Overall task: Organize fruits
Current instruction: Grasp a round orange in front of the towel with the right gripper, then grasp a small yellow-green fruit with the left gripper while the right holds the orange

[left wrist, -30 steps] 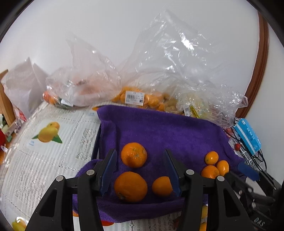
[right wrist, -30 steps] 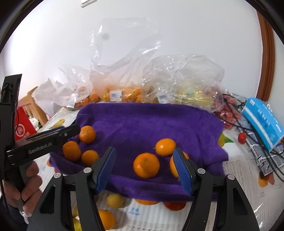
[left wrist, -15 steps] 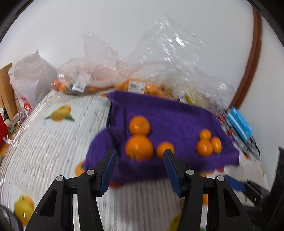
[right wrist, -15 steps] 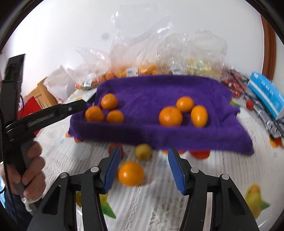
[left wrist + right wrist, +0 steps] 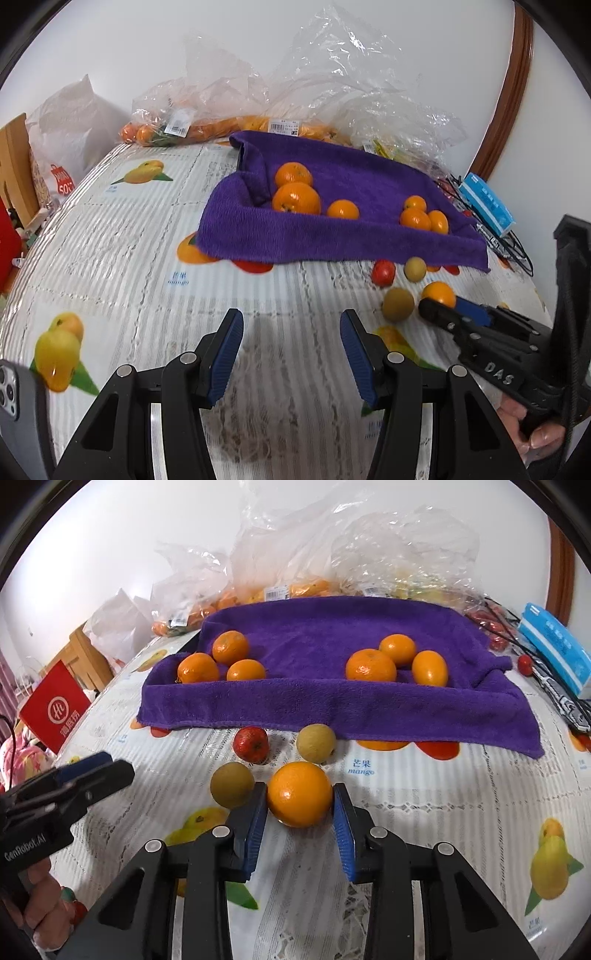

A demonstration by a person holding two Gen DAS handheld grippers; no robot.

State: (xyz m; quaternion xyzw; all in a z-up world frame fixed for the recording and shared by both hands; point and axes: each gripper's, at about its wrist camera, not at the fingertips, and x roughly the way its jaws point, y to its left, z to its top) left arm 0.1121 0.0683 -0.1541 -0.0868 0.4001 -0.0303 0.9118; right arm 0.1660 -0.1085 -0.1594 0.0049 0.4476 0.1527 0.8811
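A purple towel (image 5: 332,701) lies on the table with two groups of three oranges on it, left (image 5: 218,661) and right (image 5: 371,664). In front of it lie a loose orange (image 5: 299,798), two tan round fruits (image 5: 232,784) (image 5: 316,743) and a small red fruit (image 5: 251,744). My right gripper (image 5: 300,803) is open with its fingers on either side of the loose orange, close to it. My left gripper (image 5: 291,332) is open and empty above bare tablecloth. The towel (image 5: 295,236) and loose orange (image 5: 439,293) also show in the left wrist view.
Clear plastic bags of fruit (image 5: 295,587) are piled behind the towel against the wall. A blue box (image 5: 557,650) and black cables (image 5: 554,686) lie at the right. A red bag (image 5: 55,709) stands left. The fruit-print tablecloth (image 5: 129,258) covers the table.
Both grippers have pulled back from the towel toward the table's near side. The right gripper has dropped down around the loose orange in front of the towel.
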